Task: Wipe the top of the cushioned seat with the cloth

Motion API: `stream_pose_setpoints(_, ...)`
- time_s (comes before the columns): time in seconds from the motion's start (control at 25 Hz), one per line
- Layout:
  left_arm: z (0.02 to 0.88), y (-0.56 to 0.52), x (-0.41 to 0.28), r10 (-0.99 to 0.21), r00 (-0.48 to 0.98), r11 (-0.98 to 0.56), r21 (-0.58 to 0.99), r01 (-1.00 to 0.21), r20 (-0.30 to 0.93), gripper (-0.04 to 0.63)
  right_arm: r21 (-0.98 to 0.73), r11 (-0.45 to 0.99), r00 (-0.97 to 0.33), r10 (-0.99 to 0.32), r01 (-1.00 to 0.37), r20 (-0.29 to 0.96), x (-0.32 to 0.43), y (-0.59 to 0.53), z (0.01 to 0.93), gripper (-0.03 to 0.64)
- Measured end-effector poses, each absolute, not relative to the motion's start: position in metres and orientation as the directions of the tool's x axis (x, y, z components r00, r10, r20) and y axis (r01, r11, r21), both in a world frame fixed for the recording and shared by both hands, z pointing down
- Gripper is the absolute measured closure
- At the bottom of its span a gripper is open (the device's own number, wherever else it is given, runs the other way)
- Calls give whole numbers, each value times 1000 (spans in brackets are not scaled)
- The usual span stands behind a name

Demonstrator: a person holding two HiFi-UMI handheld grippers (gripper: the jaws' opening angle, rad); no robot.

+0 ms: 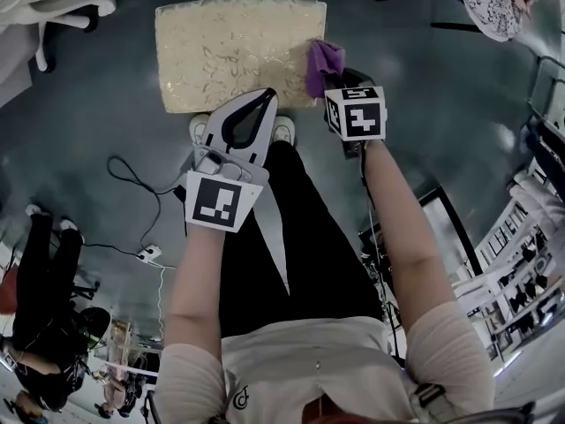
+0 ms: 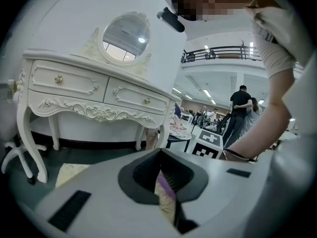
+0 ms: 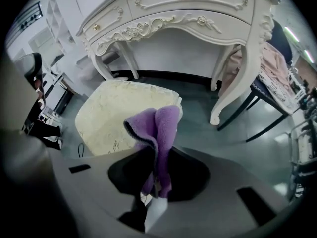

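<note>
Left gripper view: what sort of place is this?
Probably a big indoor hall, perhaps a furniture showroom: an ornate white dressing table with an oval mirror, a railed upper balcony above strip lights, and people standing beyond.

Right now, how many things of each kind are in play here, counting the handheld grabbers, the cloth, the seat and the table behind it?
2 grippers: left gripper shut and empty, right gripper shut on the cloth
1 purple cloth
1 cushioned seat
1 white dressing table
Total: 5
</note>
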State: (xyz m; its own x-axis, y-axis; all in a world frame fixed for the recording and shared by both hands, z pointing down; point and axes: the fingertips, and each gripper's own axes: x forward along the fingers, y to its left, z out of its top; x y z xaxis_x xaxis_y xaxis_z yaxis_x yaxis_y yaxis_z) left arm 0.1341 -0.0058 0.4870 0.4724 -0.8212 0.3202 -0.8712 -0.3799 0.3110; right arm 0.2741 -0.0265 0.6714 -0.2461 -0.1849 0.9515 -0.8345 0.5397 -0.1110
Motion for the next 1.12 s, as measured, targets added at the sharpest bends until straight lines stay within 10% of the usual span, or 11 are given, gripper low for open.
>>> stream_pose_setpoints(1.12,481,100,-117,-828,402,-312,275,-910,392,581,-331,573,-484,-134,-750,865,-40,109,643,534)
